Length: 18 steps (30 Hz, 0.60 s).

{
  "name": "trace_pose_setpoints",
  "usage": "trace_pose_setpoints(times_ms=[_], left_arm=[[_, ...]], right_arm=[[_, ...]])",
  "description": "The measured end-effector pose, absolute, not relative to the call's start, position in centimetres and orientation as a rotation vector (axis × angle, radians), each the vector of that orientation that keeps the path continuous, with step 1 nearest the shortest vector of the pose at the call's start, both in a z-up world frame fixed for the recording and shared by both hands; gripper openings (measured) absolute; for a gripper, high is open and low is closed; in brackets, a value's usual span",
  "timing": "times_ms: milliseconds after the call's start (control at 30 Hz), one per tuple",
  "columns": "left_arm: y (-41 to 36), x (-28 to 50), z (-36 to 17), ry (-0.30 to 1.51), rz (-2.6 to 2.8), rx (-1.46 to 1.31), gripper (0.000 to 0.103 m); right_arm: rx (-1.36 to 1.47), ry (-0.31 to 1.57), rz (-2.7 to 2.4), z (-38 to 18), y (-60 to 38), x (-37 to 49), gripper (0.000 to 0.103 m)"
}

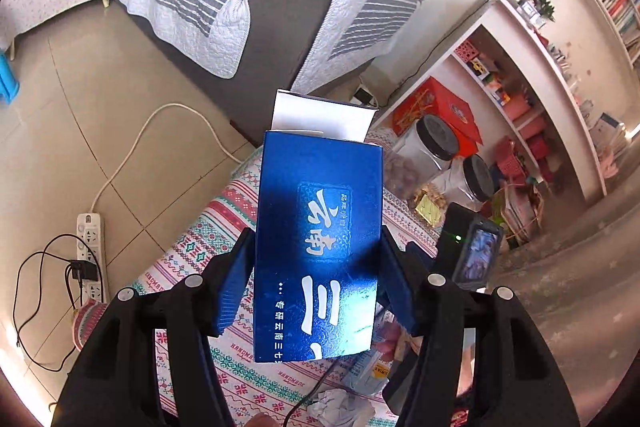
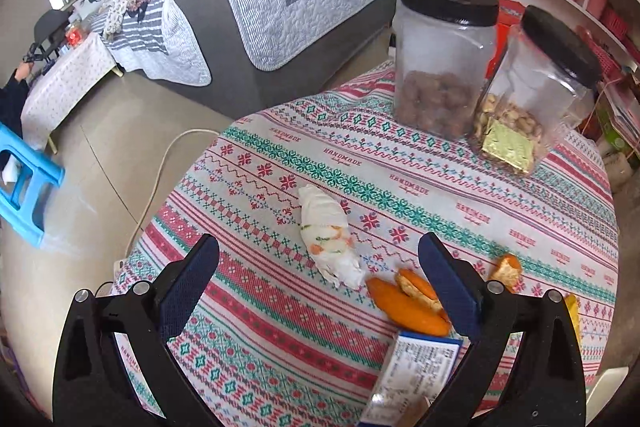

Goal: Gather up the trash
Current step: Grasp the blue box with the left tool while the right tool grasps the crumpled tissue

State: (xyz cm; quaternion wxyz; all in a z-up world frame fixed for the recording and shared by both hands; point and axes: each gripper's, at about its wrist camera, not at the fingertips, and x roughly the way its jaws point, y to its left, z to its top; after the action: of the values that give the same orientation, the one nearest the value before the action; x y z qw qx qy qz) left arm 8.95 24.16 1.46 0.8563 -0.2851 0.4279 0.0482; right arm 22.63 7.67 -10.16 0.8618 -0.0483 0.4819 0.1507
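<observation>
On tablecloth (image 2: 400, 163): two black-lidded jars (image 2: 442, 59) part-filled with nuts; left fingers (image 1: 236, 279) pinching blue box (image 1: 320, 247), right fingers (image 2: 188, 279) spread.

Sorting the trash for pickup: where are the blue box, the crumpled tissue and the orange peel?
blue box (image 1: 320, 247): left wrist view, printed front face.
crumpled tissue (image 2: 328, 237): right wrist view, its middle.
orange peel (image 2: 404, 307): right wrist view, largest piece.

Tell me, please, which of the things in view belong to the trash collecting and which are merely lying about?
Belongs to the job:
- blue box, clamped in the left gripper
- crumpled tissue
- orange peel
- right gripper, open above the table

Just lying about:
- two black-lidded jars of nuts
- patterned tablecloth
- power strip on the floor
- blue stool
</observation>
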Motion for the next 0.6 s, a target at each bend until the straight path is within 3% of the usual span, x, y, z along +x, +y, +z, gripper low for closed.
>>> trace_pose_setpoints(times_ms=[133, 267, 333, 467, 600], left_arm=[[25.1, 8.7, 1.0, 0.914, 0.115, -0.599, 0.06], [25.5, 8.2, 0.8, 0.919, 0.123, -0.588, 0.06], [25.8, 8.2, 0.7, 0.919, 0.128, -0.586, 0.06], [26.0, 8.1, 0.3, 0.928, 0.129, -0.601, 0.06], [26.0, 8.1, 0.4, 0.922, 0.119, -0.613, 0.06]], right_arm=[[-0.087, 1.086, 0.304, -13.2, 8.6, 24.9, 0.077], [-0.101, 1.118, 0.292, -14.9, 9.3, 25.6, 0.069], [-0.119, 1.136, 0.295, -15.5, 9.8, 25.6, 0.056], [-0.153, 1.133, 0.25, -15.9, 9.7, 25.5, 0.039], [-0.104, 1.123, 0.264, -15.0, 8.2, 25.2, 0.036]])
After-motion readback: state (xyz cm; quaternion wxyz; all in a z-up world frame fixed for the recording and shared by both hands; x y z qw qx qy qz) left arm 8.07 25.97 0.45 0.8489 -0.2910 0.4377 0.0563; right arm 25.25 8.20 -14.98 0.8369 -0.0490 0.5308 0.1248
